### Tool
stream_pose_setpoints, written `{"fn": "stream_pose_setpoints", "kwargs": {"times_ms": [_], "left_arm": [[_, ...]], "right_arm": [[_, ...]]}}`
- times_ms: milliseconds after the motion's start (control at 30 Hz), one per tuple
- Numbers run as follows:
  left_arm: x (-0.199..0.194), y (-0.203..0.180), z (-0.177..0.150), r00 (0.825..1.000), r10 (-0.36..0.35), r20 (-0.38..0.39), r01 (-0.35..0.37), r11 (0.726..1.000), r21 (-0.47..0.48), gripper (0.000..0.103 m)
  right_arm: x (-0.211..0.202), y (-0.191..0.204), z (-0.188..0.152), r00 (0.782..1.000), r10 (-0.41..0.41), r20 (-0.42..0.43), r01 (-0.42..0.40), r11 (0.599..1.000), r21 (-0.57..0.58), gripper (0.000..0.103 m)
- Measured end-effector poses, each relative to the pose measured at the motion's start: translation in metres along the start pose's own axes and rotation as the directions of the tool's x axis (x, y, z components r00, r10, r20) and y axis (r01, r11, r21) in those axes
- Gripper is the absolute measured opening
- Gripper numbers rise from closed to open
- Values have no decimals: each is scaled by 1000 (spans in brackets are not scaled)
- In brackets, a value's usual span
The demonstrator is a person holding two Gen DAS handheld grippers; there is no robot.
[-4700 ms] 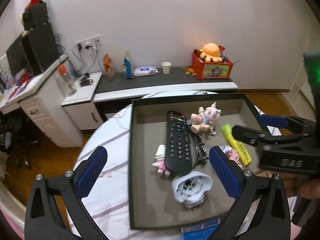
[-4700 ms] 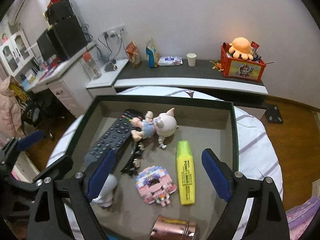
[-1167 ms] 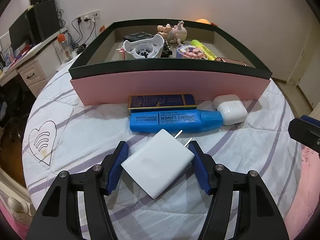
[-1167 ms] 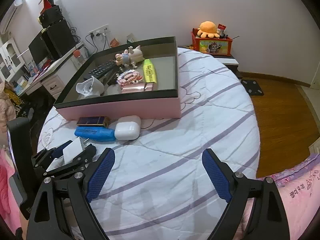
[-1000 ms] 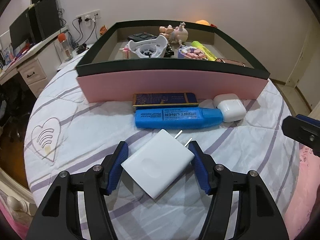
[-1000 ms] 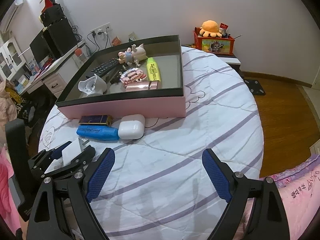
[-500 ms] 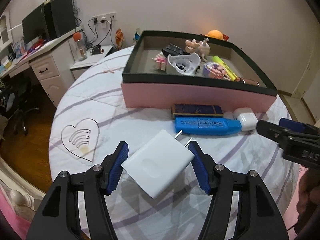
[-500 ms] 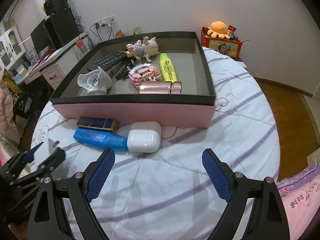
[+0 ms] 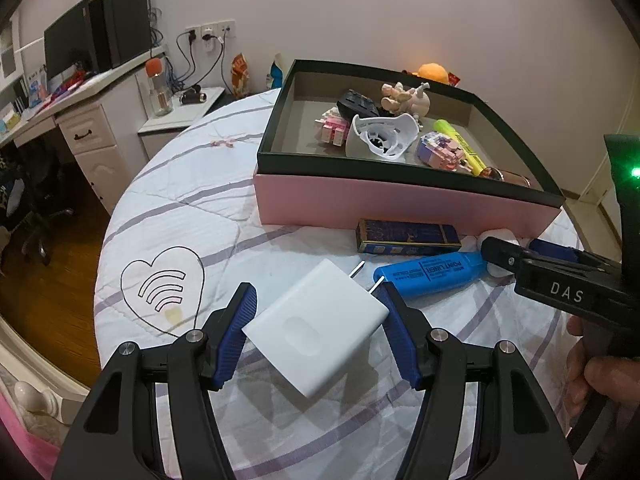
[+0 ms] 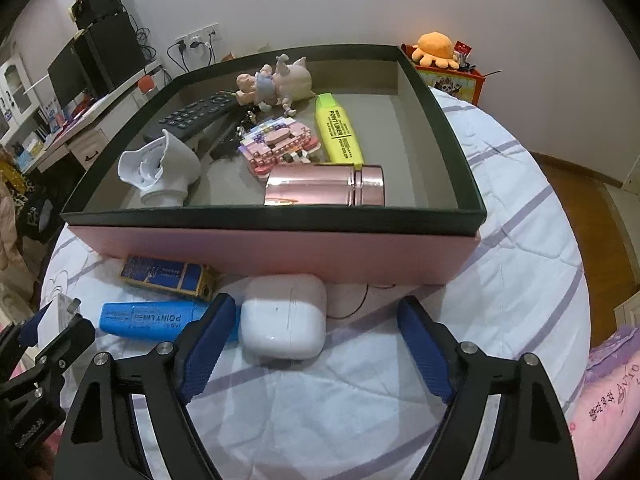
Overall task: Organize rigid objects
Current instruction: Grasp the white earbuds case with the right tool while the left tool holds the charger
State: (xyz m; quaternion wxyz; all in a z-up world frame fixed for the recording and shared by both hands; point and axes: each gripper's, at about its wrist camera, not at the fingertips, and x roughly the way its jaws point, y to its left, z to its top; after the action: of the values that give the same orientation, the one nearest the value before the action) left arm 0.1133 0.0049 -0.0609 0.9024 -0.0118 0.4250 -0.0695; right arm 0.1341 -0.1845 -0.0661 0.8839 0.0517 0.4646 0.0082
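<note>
My left gripper (image 9: 318, 322) is shut on a white plug-in charger (image 9: 316, 324) and holds it above the bed, prongs pointing forward. My right gripper (image 10: 316, 340) is open, its fingers either side of a white earbud case (image 10: 284, 316) lying on the quilt in front of the pink box (image 10: 272, 250). A blue highlighter (image 10: 144, 320) and a dark blue flat box (image 10: 168, 274) lie left of the case. The right gripper also shows in the left wrist view (image 9: 532, 256), by the blue highlighter (image 9: 428, 274).
The box tray (image 9: 400, 176) holds a remote (image 10: 192, 114), a pig toy (image 10: 276, 84), a yellow highlighter (image 10: 338, 130), a pink brick model (image 10: 278, 144), a rose-gold tube (image 10: 324, 186) and a white fan part (image 10: 160, 170). A desk (image 9: 80, 120) stands left of the round bed.
The left gripper has lifted and swung left with the charger still in it. The right gripper has moved in close to the earbud case, which now sits between its open fingers.
</note>
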Motion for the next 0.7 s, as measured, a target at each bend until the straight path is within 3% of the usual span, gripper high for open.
{"fn": "stream_pose_setpoints", "kwargs": {"times_ms": [67, 100, 133, 167, 400, 467, 500, 700], "left_arm": [[1, -1, 0, 1000, -3, -1, 3, 1000, -1, 63], [1, -1, 0, 1000, -5, -2, 5, 1000, -1, 63], [1, -1, 0, 1000, -5, -2, 5, 1000, -1, 63], [1, -1, 1, 1000, -4, -1, 4, 1000, -1, 63], [4, 0, 2, 1000, -7, -1, 7, 1000, -5, 63], [2, -1, 2, 1000, -8, 3, 8, 1000, -3, 63], [1, -1, 2, 1000, -7, 6, 7, 1000, -2, 63], [-5, -1, 4, 1000, -8, 20, 8, 1000, -1, 63]], "right_arm": [[1, -2, 1, 1000, -2, 2, 2, 1000, 5, 83], [1, -3, 1, 1000, -11, -1, 11, 1000, 11, 78], [3, -4, 0, 999, -39, -23, 39, 999, 6, 67], [4, -4, 0, 998, -54, -22, 54, 999, 2, 64], [8, 4, 0, 996, -92, -12, 91, 993, -70, 63], [6, 3, -2, 996, -89, -4, 88, 993, -77, 57], [3, 2, -3, 997, -83, 2, 83, 994, -75, 47], [-9, -7, -9, 999, -37, 12, 38, 998, -49, 46]]}}
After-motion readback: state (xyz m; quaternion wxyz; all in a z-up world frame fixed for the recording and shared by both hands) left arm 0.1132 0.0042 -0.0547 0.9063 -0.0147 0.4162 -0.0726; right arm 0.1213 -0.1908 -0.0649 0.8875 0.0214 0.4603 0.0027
